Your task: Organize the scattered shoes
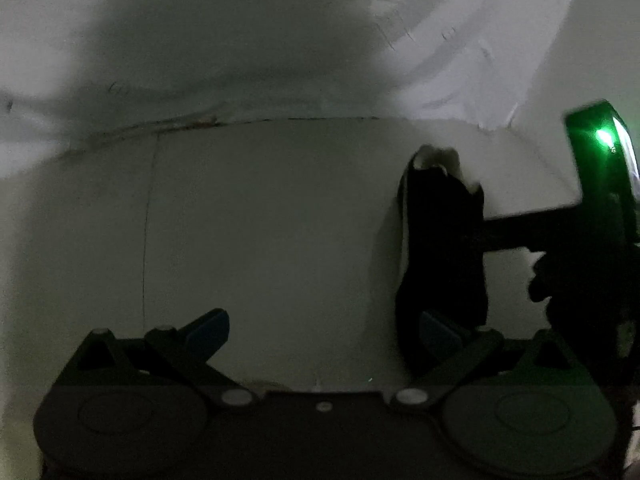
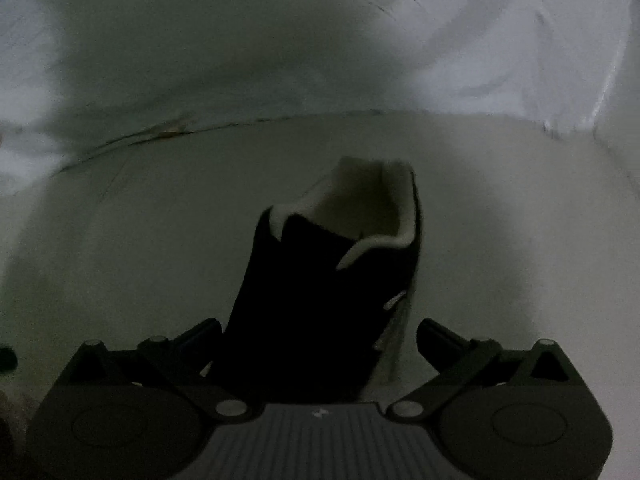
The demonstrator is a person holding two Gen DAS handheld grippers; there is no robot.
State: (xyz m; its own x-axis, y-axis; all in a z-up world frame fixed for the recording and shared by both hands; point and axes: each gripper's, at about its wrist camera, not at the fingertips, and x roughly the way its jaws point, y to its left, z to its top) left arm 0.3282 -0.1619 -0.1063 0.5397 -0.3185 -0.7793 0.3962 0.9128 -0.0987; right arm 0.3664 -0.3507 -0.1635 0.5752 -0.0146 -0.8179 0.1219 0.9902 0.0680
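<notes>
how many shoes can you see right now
1. A black shoe with pale lining stands on the pale floor between the open right gripper's fingers. Others may lie outside these dim views.

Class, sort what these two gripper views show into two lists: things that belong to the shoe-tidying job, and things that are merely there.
Belongs to the job:
black shoe, lying between the open fingers of the right gripper
left gripper, open, holding nothing

Merely there:
floor
wall
green light on the other gripper's body
</notes>
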